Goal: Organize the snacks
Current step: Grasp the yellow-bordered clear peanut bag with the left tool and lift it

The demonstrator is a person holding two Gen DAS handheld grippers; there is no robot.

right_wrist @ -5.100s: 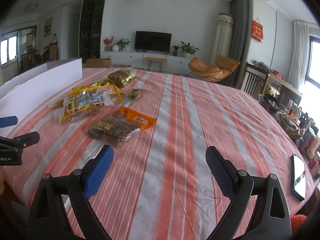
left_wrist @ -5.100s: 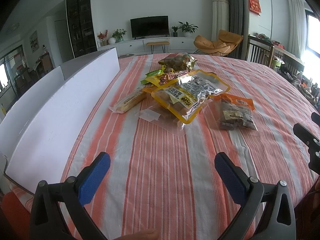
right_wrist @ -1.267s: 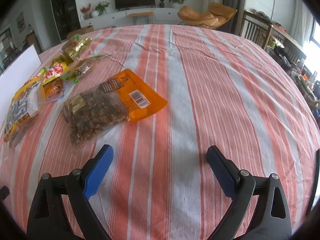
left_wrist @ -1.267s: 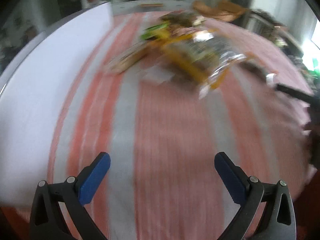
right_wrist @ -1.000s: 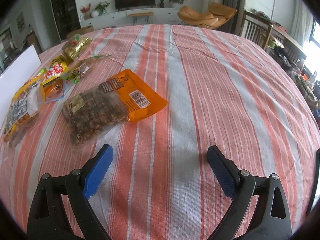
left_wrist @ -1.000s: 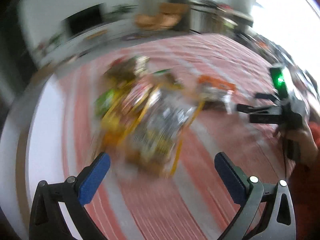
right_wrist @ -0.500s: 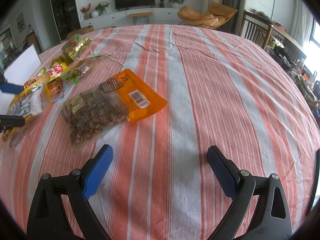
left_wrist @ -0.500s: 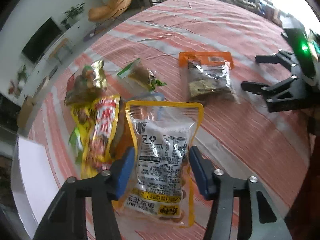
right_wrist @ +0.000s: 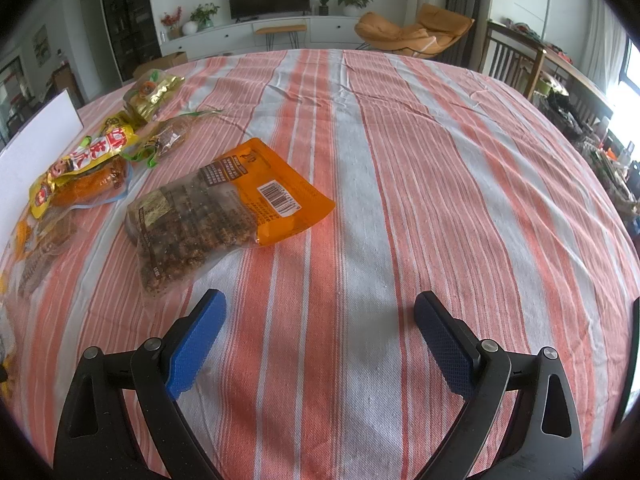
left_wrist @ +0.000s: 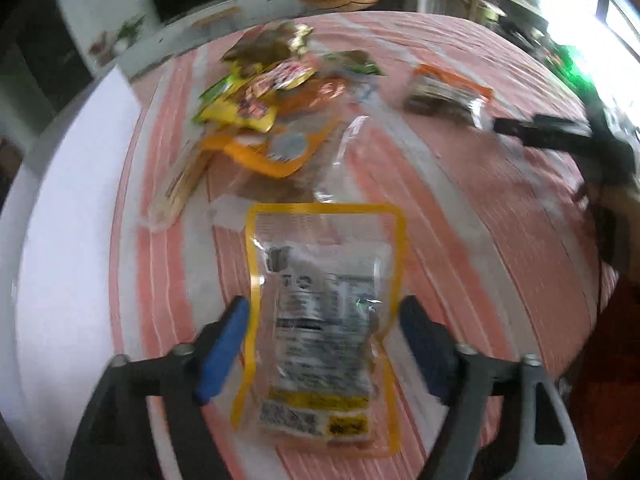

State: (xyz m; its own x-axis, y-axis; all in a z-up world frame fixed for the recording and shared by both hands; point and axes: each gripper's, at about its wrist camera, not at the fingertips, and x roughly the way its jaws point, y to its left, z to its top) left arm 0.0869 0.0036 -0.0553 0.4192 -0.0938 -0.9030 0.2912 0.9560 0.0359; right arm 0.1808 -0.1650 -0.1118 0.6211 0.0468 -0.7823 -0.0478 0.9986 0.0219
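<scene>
A: How is the left gripper [left_wrist: 324,344] set?
B: Angled steeply down, its fingers [left_wrist: 218,354] just parted wider, a pouch between them.
A: The right gripper [right_wrist: 318,344]?
B: Fingers spread wide, empty.

On my counter [right_wrist: 420,168], 1 pouch [left_wrist: 324,312] lies between the left hand-held gripper's [left_wrist: 324,344] fingers. Behind it sits the snack pile [left_wrist: 260,100], a board [left_wrist: 68,216] to its left. Ahead of my right hand-held gripper [right_wrist: 320,344], to the left, lies another bag [right_wrist: 224,208].
</scene>
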